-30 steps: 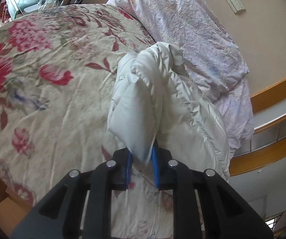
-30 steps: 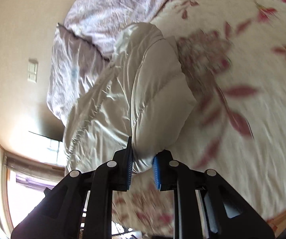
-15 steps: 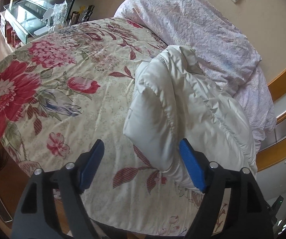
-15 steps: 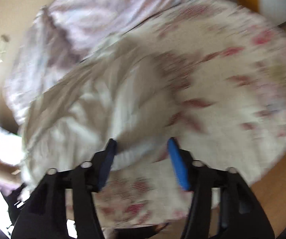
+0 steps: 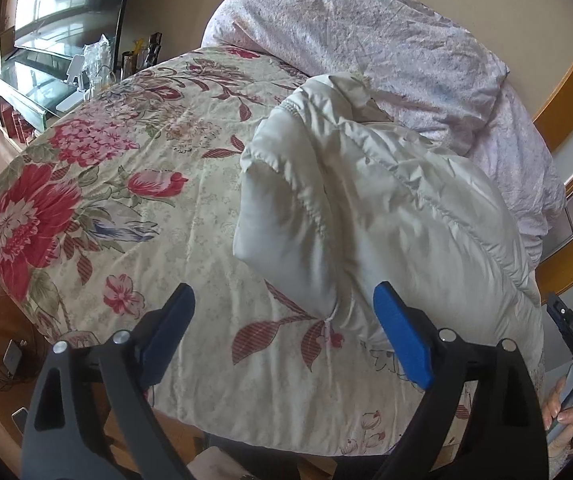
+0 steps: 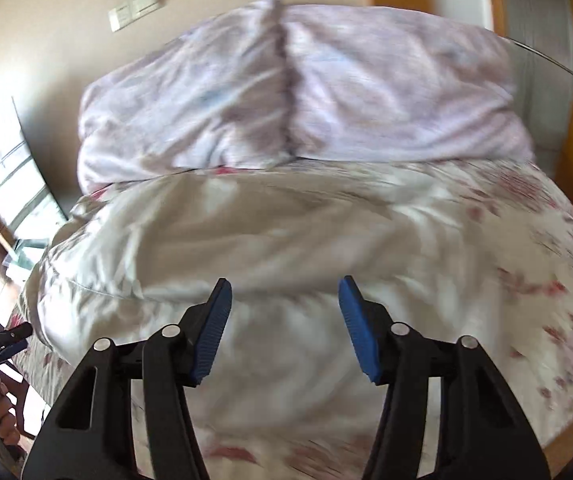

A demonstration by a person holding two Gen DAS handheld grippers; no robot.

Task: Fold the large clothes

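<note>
The left wrist camera is looking down across the flowered bedspread (image 5: 134, 216) from the bed's edge, facing the pillows (image 5: 386, 48). The right wrist camera is facing those pillows (image 6: 294, 92) straighter on. Both are sharing the white jacket (image 5: 386, 216), close.

Floral bed (image 5: 166, 240) — white jacket (image 5: 386, 220), lilac duvet (image 5: 366, 40)

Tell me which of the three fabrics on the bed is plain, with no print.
The white puffer jacket. The floral bedspread under it has red flowers, and the crumpled lilac quilt behind it has a fine speckled pattern.
</note>
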